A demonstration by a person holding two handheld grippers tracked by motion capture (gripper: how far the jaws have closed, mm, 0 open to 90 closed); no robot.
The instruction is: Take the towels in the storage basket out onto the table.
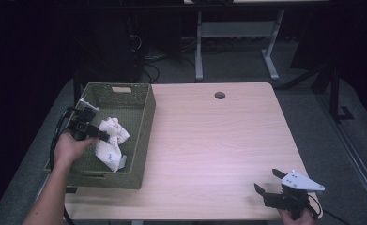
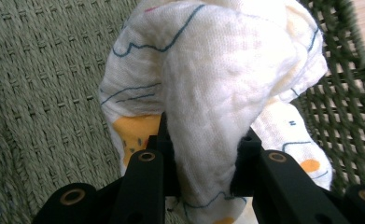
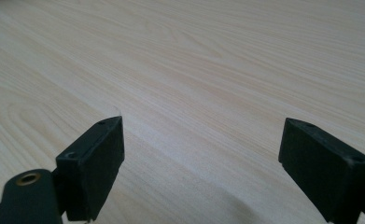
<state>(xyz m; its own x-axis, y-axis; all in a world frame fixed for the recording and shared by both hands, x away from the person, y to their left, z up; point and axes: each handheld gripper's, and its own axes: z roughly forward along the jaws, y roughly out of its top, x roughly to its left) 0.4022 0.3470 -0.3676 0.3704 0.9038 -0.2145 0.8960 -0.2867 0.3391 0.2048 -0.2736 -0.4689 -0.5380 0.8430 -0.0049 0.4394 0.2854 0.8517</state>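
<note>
Unlabelled printed cloth [image 2: 227, 84] in left claw [image 2: 203, 154]

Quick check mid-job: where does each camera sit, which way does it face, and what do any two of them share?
High view: above the person's side, looking forward and down on the table; shows the forearm, left gripper over the basket, right gripper.
Left gripper view: rides the left gripper, facing into the basket; its fingers pinch the cloth.
Right gripper view: rides the right gripper, facing bare tabletop; fingers wide apart.
Shared: high and left gripper views both show cloth and basket.
</note>
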